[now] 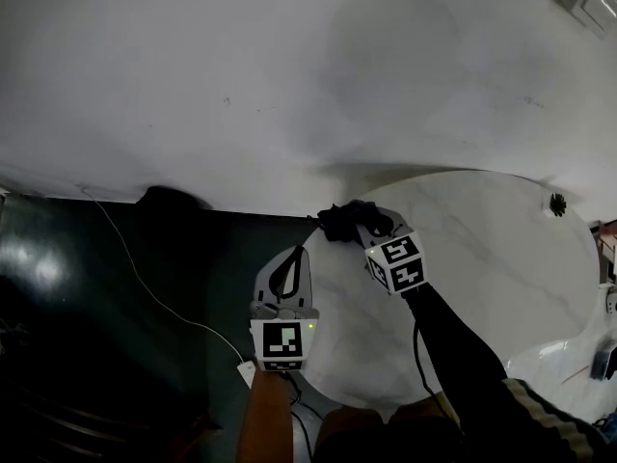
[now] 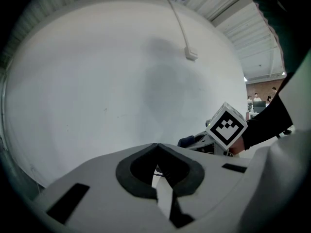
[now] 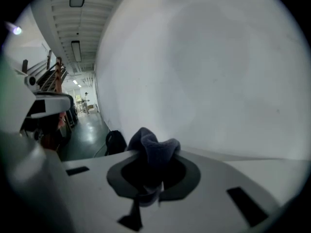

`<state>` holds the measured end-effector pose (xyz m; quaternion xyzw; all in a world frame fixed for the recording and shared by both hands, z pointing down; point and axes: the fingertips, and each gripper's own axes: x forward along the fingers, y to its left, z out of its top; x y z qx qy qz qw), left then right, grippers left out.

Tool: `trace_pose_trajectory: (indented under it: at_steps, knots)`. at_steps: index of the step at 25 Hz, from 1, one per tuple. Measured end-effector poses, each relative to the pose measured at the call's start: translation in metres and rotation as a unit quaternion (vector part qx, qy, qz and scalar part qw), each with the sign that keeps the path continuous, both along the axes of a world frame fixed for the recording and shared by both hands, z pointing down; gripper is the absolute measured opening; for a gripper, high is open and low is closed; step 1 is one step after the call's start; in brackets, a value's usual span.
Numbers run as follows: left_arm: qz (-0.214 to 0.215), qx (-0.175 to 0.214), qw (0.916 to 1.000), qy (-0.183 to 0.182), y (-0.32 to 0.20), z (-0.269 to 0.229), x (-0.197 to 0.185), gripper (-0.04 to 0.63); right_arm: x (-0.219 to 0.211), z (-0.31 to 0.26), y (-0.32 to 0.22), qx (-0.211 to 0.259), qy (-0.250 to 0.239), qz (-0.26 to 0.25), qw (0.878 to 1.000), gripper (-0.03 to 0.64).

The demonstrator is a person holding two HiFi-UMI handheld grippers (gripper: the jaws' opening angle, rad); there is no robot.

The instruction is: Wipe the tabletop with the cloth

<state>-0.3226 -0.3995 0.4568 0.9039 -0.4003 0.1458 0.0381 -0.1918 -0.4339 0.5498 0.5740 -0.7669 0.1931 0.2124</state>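
Right gripper pinches the cloth, seemingly at the tabletop edge; left gripper closed, empty

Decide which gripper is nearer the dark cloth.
Right. The right gripper is shut on the cloth at the tabletop's edge; the left gripper, shut and empty, is apart from it, nearer the person.

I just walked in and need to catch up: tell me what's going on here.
A person is at a round white table with a gripper in each hand. The right gripper is shut on a dark cloth, bunched at the table's far left rim near the wall. The left gripper is shut and empty, at the table's left edge by the dark floor. Whether the cloth touches the tabletop is unclear.
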Motion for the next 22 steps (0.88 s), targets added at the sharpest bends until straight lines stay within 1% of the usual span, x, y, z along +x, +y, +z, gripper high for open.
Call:
trace_pose_trajectory:
  at_steps: [3,6,11,16,22]
  knots:
    - [0.001,-0.001,1.0,0.005,-0.001,0.002,0.012,-0.005,0.012,0.004,0.002,-0.001,0.034,0.0,0.999,0.03]
    - [0.006,-0.002,0.9999,0.008,0.001,0.001,0.029,-0.005,0.026,0.005,0.007,0.002,0.031,0.006,0.999,0.031]
    - [0.01,-0.002,0.9999,0.004,0.001,0.005,0.061,-0.005,0.064,0.012,0.018,-0.007,0.031,0.027,0.999,0.031]
    - [0.026,-0.003,0.9997,-0.003,0.008,0.007,0.112,-0.003,0.124,0.016,0.03,-0.011,0.029,0.062,0.998,0.031]
    - [0.05,0.003,0.9987,-0.006,0.024,0.003,0.189,-0.004,0.21,0.016,0.049,-0.009,0.018,0.104,0.994,0.031]
